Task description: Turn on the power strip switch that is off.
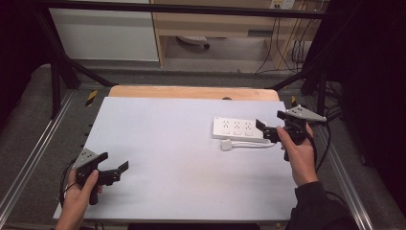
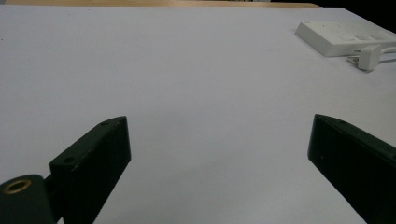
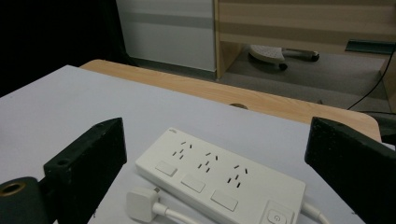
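1. Nearest the high camera, the left gripper (image 1: 115, 168) hovers spread and empty, well apart from the power strip (image 1: 238, 129).
2. From the left gripper view, the plug (image 2: 369, 57) lies far off, at upper right.
3. Ahead of the right gripper (image 3: 215, 154), spread wide, the strip's long axis runs crosswise; nothing blocks it.

The power strip (image 1: 238, 129) near the tabletop's right edge is plain white, its sockets marked by small dark slots in three groups. Its plug (image 1: 226, 144) and cord are white too. The tabletop (image 1: 182, 167) is pale grey-white, with a light wood strip along its far edge. Both grippers — left (image 1: 114, 167), right (image 1: 266, 130) — have black jaws under grey plates.
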Tool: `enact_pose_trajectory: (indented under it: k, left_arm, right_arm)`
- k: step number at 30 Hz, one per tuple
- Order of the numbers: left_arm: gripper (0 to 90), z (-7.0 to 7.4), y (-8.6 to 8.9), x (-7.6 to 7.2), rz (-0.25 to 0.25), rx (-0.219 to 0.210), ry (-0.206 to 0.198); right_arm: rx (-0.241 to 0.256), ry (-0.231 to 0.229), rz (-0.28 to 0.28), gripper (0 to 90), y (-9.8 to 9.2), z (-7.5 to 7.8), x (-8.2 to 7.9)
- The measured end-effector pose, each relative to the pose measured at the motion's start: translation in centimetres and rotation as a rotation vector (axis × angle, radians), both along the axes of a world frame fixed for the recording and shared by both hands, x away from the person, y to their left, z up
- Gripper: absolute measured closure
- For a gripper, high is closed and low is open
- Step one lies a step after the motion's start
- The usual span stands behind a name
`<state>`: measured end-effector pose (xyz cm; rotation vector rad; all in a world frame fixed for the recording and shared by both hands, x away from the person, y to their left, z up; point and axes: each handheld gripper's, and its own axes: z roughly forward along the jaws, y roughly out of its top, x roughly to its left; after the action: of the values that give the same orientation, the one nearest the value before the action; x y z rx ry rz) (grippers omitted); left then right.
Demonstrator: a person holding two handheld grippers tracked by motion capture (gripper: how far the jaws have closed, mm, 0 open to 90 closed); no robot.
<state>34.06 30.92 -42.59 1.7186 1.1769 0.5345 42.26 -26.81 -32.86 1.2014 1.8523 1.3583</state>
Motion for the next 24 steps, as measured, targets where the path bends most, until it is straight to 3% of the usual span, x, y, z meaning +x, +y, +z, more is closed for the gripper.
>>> enact_pose_trajectory:
  k: [15, 24]
  left_arm:
    - [5.9, -0.1, -0.1, 0.0, -0.005, 0.013, -0.004]
    - [5.9, -0.1, -0.1, 0.0, -0.006, 0.01, -0.003]
  right_arm:
    - [-0.002, -0.026, -0.022, 6.6, 1.1, -0.4, 1.9]
    - [-0.011, -0.016, -0.038, 4.3, 1.9, -0.8, 2.9]
